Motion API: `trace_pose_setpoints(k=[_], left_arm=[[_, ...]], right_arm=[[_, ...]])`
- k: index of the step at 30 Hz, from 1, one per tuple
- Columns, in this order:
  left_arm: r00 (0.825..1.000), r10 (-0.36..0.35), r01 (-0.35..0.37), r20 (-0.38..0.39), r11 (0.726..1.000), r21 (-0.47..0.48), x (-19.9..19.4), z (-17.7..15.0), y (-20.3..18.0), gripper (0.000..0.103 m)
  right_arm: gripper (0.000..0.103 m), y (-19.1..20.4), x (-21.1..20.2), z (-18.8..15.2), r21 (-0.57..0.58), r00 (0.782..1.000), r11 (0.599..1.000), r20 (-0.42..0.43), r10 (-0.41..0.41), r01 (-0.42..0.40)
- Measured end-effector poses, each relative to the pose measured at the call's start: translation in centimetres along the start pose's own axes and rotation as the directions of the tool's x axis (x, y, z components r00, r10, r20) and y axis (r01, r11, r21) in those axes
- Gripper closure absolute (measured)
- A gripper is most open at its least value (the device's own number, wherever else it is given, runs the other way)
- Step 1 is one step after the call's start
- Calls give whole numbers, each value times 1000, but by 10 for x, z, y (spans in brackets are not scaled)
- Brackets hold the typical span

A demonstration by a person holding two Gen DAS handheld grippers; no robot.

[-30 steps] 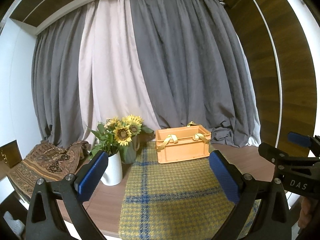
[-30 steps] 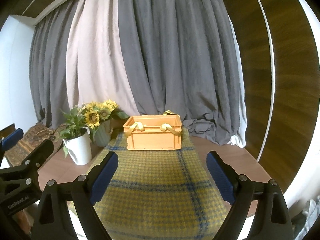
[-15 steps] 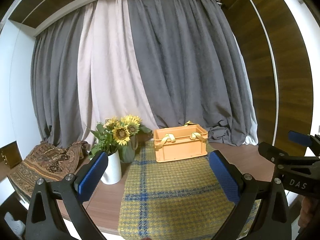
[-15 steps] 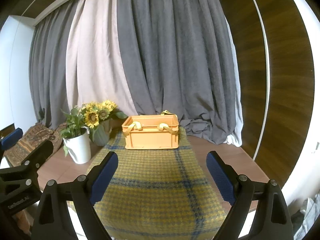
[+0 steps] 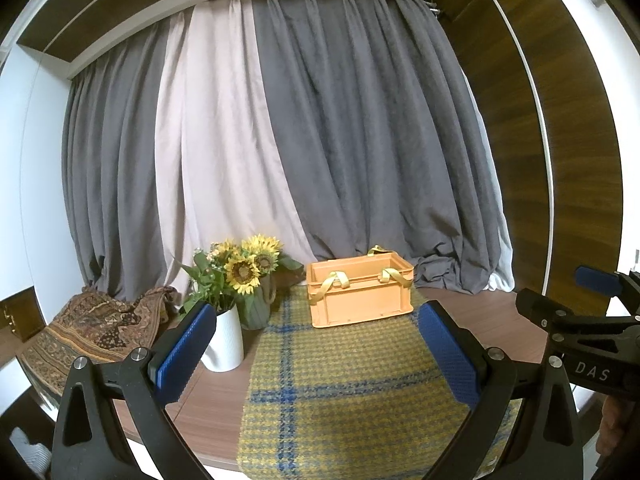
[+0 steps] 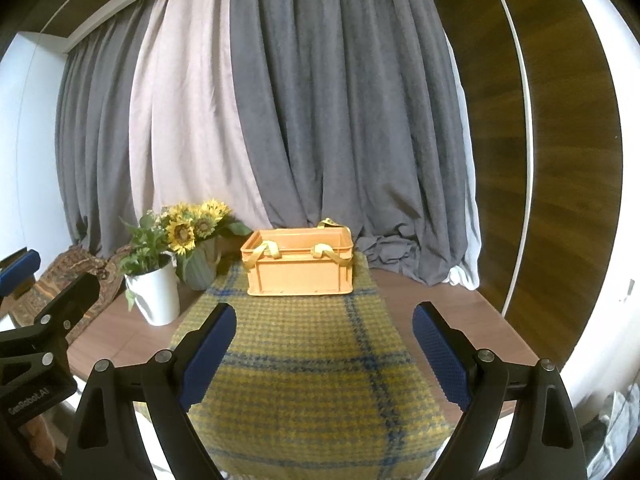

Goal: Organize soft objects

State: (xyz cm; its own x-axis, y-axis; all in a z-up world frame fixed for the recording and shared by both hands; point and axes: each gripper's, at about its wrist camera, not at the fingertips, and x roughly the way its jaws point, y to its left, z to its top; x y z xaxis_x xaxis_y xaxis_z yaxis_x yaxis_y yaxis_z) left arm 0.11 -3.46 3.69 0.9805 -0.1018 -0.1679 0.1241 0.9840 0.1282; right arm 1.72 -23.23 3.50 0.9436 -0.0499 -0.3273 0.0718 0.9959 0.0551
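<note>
An orange plastic crate [image 5: 360, 294] [image 6: 300, 264] with yellow straps draped over its front rim stands at the far end of a yellow and blue plaid cloth [image 5: 344, 392] [image 6: 304, 380] on the wooden table. Its inside is hidden. My left gripper [image 5: 318, 354] is open and empty, held back over the cloth's near end. My right gripper [image 6: 324, 354] is open and empty too, beside it; it also shows at the right edge of the left wrist view [image 5: 580, 320].
A white vase with greenery [image 5: 224, 340] [image 6: 158, 296] and a green vase of sunflowers [image 5: 256, 304] [image 6: 200, 268] stand left of the cloth. A brown patterned fabric [image 5: 88, 328] lies at the far left. Grey and pale curtains [image 5: 320, 140] hang behind the table.
Both grippers have drawn back and risen a little from the table, so the crate and cloth look slightly farther. Both stay open and empty.
</note>
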Motion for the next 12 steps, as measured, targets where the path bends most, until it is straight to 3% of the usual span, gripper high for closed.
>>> trace_pose_setpoints(k=[12], left_arm=[[1000, 2, -2, -7, 1000, -8, -2, 1, -1, 0]], right_arm=[[12, -2, 0, -1, -1, 1000, 1000, 0, 1, -1]])
